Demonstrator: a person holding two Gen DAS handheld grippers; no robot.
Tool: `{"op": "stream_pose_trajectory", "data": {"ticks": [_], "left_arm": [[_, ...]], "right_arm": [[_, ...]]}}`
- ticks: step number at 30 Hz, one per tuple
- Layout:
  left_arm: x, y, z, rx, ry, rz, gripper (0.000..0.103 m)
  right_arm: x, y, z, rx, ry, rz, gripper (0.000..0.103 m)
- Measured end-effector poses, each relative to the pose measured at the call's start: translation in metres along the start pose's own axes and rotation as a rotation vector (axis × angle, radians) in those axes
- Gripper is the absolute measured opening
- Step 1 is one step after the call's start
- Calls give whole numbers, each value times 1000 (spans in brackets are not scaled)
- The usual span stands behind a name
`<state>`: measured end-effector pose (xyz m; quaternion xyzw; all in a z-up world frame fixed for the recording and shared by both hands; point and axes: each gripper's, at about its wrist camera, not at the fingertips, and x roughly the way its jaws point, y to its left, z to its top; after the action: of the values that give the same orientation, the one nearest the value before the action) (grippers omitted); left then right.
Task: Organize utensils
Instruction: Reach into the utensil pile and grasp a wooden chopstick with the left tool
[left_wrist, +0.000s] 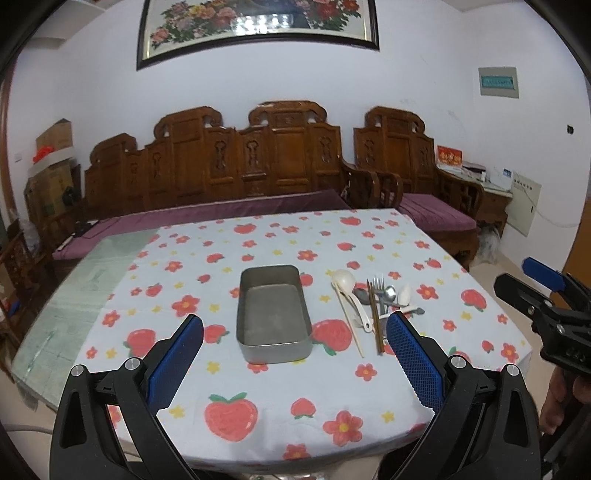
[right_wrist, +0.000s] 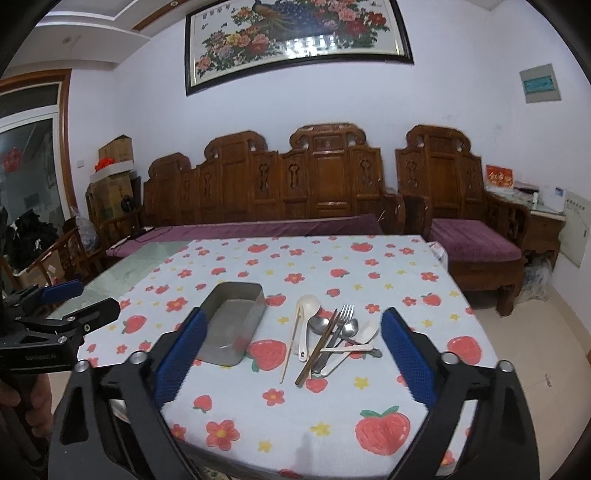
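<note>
Left wrist view, left gripper (left_wrist: 295, 343) jaws wide, metal tray (left_wrist: 272, 314) empty, utensil pile (left_wrist: 373, 306) beside it, right gripper (right_wrist: 295, 343) jaws wide.

Domestic living room: carved wooden sofa (right_wrist: 280, 184) with purple cushions, framed floral embroidery (right_wrist: 295, 37) on white wall, stacked cardboard boxes (right_wrist: 114, 173), dining table under strawberry-print tablecloth (right_wrist: 332, 406).
</note>
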<state>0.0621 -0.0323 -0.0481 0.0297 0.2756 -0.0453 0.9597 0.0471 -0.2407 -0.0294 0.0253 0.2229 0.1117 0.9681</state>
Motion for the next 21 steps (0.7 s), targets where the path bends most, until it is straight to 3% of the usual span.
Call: {"op": "stream_pose_trajectory", "data": {"ticks": [9, 21], "left_arm": [[47, -2, -2, 29, 57, -43, 96], [105, -15, 2, 70, 118, -109, 96]], "right_arm": [[62, -24, -1, 15, 80, 53, 57], [132, -55, 11, 19, 130, 58, 46]]}}
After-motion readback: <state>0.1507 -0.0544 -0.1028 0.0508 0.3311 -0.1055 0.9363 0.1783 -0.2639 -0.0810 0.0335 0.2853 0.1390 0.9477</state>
